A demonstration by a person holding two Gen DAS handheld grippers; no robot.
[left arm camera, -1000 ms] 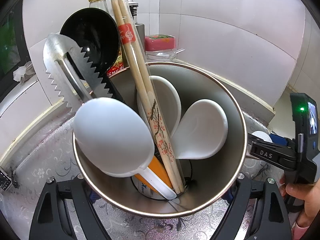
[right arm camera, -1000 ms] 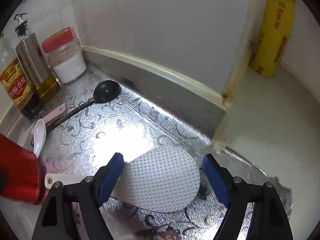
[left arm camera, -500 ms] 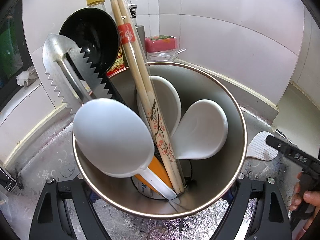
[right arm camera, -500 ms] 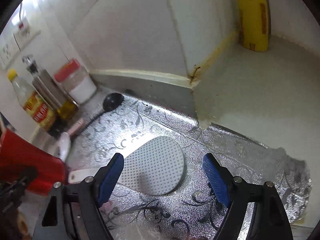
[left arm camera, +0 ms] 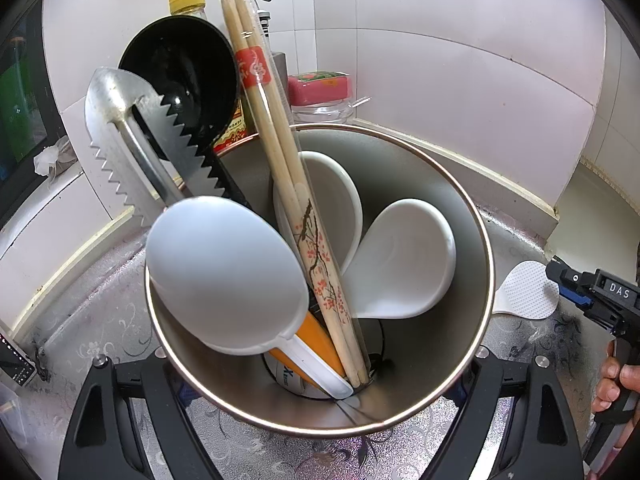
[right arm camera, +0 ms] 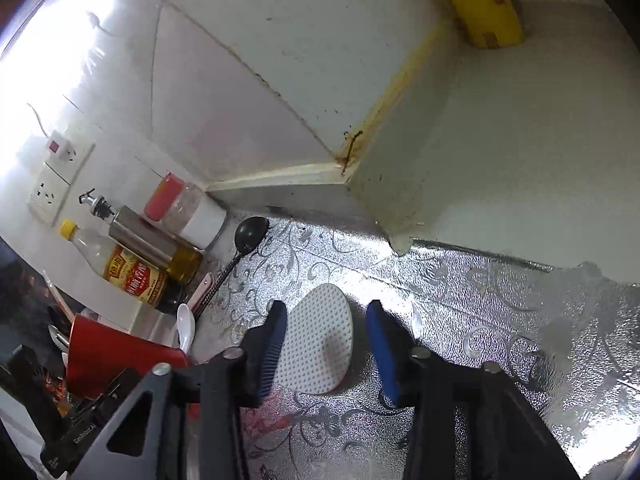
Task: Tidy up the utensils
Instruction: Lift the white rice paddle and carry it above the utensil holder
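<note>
My left gripper (left arm camera: 324, 360) is shut on a steel utensil cup (left arm camera: 424, 184), red on the outside (right arm camera: 116, 364). In the cup stand a white ladle (left arm camera: 224, 272), sleeved chopsticks (left arm camera: 280, 160), serrated tongs (left arm camera: 132, 148), a black ladle (left arm camera: 180, 72) and two white spoons (left arm camera: 400, 264). To the cup's right a white dotted rice paddle (right arm camera: 316, 340) lies flat on the foil-covered counter. My right gripper (right arm camera: 326, 344) straddles its head, jaws closing. The left pad (right arm camera: 276, 344) is at the paddle's edge, the right pad stands a little apart. The paddle (left arm camera: 526, 296) and right gripper (left arm camera: 580, 292) also show in the left wrist view.
A black spoon (right arm camera: 250, 232), a small white spoon (right arm camera: 186, 324) and a pink-handled tool (right arm camera: 202, 288) lie behind the cup. A sauce bottle (right arm camera: 132, 276), oil bottle (right arm camera: 160, 248) and red-lidded jar (right arm camera: 192, 212) line the wall. A raised ledge (right arm camera: 520, 160) with a yellow roll (right arm camera: 484, 0) bounds the right.
My right gripper has rolled and swung over the paddle, and its jaws have narrowed around the paddle's head. The left gripper and cup have stayed put.
</note>
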